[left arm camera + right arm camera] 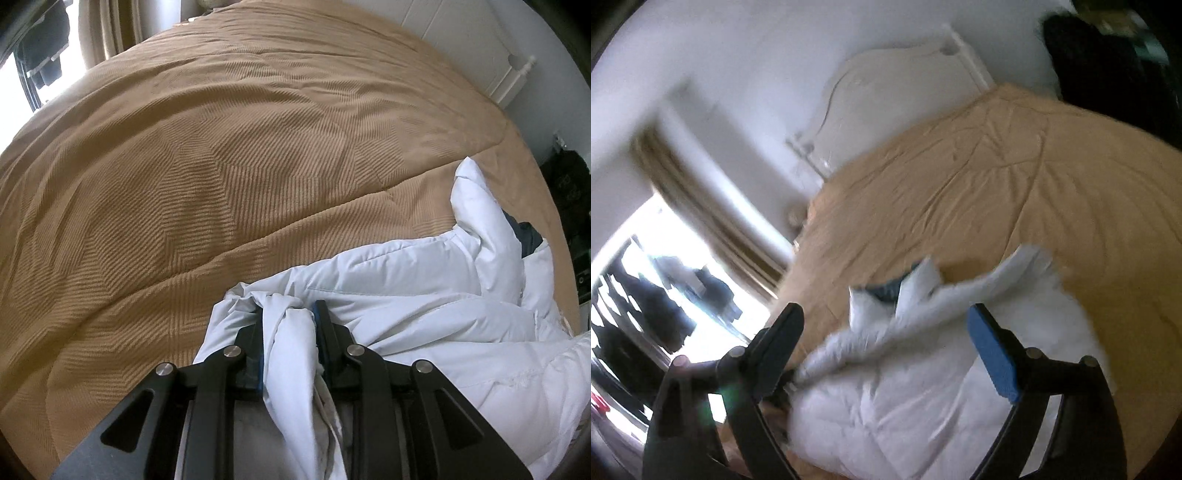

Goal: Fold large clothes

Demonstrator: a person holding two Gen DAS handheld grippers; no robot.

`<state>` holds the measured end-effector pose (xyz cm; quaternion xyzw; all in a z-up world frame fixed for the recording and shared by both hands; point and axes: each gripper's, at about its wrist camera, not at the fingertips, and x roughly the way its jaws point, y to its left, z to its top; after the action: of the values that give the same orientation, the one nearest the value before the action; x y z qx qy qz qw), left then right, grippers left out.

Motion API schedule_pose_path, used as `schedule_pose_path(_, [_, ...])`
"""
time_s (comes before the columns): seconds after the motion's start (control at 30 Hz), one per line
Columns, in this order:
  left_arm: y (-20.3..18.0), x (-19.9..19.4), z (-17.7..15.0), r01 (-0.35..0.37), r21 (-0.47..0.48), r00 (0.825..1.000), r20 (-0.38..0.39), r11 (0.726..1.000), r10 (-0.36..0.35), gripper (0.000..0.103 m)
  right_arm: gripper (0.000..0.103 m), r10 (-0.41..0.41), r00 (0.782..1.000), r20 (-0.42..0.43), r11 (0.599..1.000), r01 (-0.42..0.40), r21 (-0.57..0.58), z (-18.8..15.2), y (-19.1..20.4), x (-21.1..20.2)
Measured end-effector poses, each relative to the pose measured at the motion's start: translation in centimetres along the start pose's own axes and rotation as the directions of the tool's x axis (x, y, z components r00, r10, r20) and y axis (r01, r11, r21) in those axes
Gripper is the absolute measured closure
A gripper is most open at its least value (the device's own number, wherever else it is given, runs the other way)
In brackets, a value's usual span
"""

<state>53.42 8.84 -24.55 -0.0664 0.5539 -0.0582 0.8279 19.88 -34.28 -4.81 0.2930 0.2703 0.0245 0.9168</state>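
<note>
Puffy white quilted jacket (424, 295) lies crumpled on the near corner of the bed, on a tan ribbed bedspread (221, 166); a dark blue lining shows at its collar (886, 290). Left gripper (288, 317) is clamped narrow on a bunched fold of the jacket's white fabric, blue pads pressing both sides. Right gripper (886, 317) stands wide, nothing between its fingers, above the jacket; the right wrist view is motion-blurred. Most of the bedspread beyond the jacket is bare and wrinkled. White headboard (886, 96) at the far end, curtained bright window (683, 258) on one side, dark items (569, 192) beside the bed's edge.
</note>
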Motion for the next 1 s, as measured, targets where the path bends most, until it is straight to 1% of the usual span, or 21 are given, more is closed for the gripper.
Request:
schedule_pose_path(0.07, [0.0, 0.0, 0.0, 0.000, 0.003, 1.000, 0.000, 1.000, 0.000, 0.080, 0.012, -0.058, 0.998, 0.002, 0.994, 0.058, -0.090, -4.3, 2.6, 2.5])
schedule_pose_path(0.13, [0.0, 0.0, 0.1, -0.002, 0.006, 1.000, -0.001, 1.000, 0.002, 0.080, 0.013, -0.119, 0.993, -0.016, 0.979, 0.115, -0.169, -7.4, 4.0, 5.4])
schedule_pose_path(0.2, [-0.2, -0.1, 0.2, -0.004, 0.008, 1.000, -0.003, 1.000, 0.004, 0.080, 0.013, -0.195, 0.978, -0.080, 0.947, 0.166, -0.273, -11.0, 4.5, 8.9])
schedule_pose_path(0.23, [-0.1, -0.3, 0.2, 0.000, 0.003, 1.000, -0.003, 1.000, 0.000, 0.080, 0.012, -0.260, 0.961, -0.090, 0.918, 0.218, -0.332, -12.6, 4.8, 10.5])
schedule_pose_path(0.27, [0.2, -0.7, 0.3, 0.018, -0.012, 1.000, -0.001, 1.000, -0.018, 0.080, 0.010, -0.331, 0.942, -0.056, 0.867, 0.280, -0.412, -14.5, 4.9, 11.9])
schedule_pose_path(0.3, [0.6, -1.3, 0.4, 0.048, -0.036, 0.999, 0.006, 0.998, -0.048, 0.079, 0.010, -0.351, 0.936, -0.024, 0.839, 0.303, -0.451, -15.4, 4.8, 12.5])
schedule_pose_path(0.33, [1.2, -2.1, 0.6, 0.088, -0.065, 0.996, 0.015, 0.994, -0.088, 0.078, 0.009, -0.356, 0.934, -0.012, 0.832, 0.312, -0.460, -15.8, 4.3, 12.5])
schedule_pose_path(0.37, [2.1, -3.2, 0.8, 0.148, -0.103, 0.989, 0.036, 0.984, -0.145, 0.078, 0.009, -0.359, 0.933, -0.025, 0.840, 0.311, -0.444, -15.8, 3.8, 12.6])
schedule_pose_path(0.4, [3.2, -4.8, 1.3, 0.220, -0.146, 0.975, 0.073, 0.965, -0.211, 0.075, 0.008, -0.355, 0.934, -0.042, 0.849, 0.303, -0.432, -15.6, 3.4, 12.6])
schedule_pose_path(0.43, [4.4, -6.5, 1.8, 0.290, -0.184, 0.956, 0.109, 0.939, -0.273, 0.073, 0.008, -0.349, 0.935, -0.057, 0.856, 0.294, -0.425, -15.4, 3.1, 12.6])
schedule_pose_path(0.47, [4.9, -7.5, 2.1, 0.324, -0.198, 0.944, 0.130, 0.925, -0.303, 0.073, 0.008, -0.344, 0.936, -0.069, 0.861, 0.285, -0.422, -15.3, 2.9, 12.6])
schedule_pose_path(0.5, [5.5, -9.2, 2.8, 0.340, -0.204, 0.938, 0.149, 0.918, -0.315, 0.073, 0.008, -0.343, 0.936, -0.074, 0.861, 0.282, -0.423, -15.3, 2.8, 12.6])
schedule_pose_path(0.57, [6.0, -12.8, 3.8, 0.272, -0.178, 0.949, 0.211, 0.946, -0.233, 0.075, 0.007, -0.348, 0.934, -0.075, 0.858, 0.286, -0.426, -15.3, 2.7, 12.6])
schedule_pose_path(0.6, [6.2, -15.3, 4.4, 0.224, -0.155, 0.949, 0.260, 0.962, -0.179, 0.075, 0.007, -0.350, 0.934, -0.074, 0.859, 0.288, -0.424, -15.2, 2.4, 12.4])
schedule_pose_path(0.63, [6.3, -17.6, 4.7, 0.189, -0.143, 0.943, 0.302, 0.972, -0.139, 0.075, 0.007, -0.348, 0.934, -0.074, 0.860, 0.287, -0.421, -15.2, 2.3, 12.3])
schedule_pose_path(0.7, [5.9, -20.2, 4.8, 0.147, -0.123, 0.939, 0.329, 0.981, -0.100, 0.066, 0.007, -0.347, 0.935, -0.076, 0.863, 0.287, -0.417, -15.0, 2.3, 12.5])
schedule_pose_path(0.73, [4.9, -21.5, 4.4, 0.117, -0.086, 0.941, 0.330, 0.989, -0.082, 0.063, 0.007, -0.349, 0.934, -0.077, 0.863, 0.288, -0.416, -14.9, 2.5, 12.8])
schedule_pose_path(0.8, [2.9, -22.3, 2.6, 0.074, -0.018, 0.946, 0.319, 0.997, -0.065, 0.055, 0.007, -0.348, 0.934, -0.078, 0.863, 0.287, -0.416, -14.8, 2.4, 12.9])
schedule_pose_path(0.87, [0.1, -21.8, 0.0, 0.054, 0.062, 0.954, 0.291, 0.997, -0.070, 0.051, 0.007, -0.348, 0.934, -0.080, 0.863, 0.287, -0.416, -14.7, 2.4, 12.8])
schedule_pose_path(0.93, [-2.8, -20.1, -3.5, 0.052, 0.143, 0.959, 0.270, 0.988, -0.090, 0.051, 0.007, -0.349, 0.933, -0.082, 0.863, 0.286, -0.417, -14.7, 2.5, 12.9])
schedule_pose_path(1.0, [-5.4, -16.9, -6.8, 0.051, 0.199, 0.961, 0.257, 0.979, -0.102, 0.051, 0.007, -0.350, 0.933, -0.084, 0.862, 0.286, -0.419, -14.7, 2.6, 12.6])
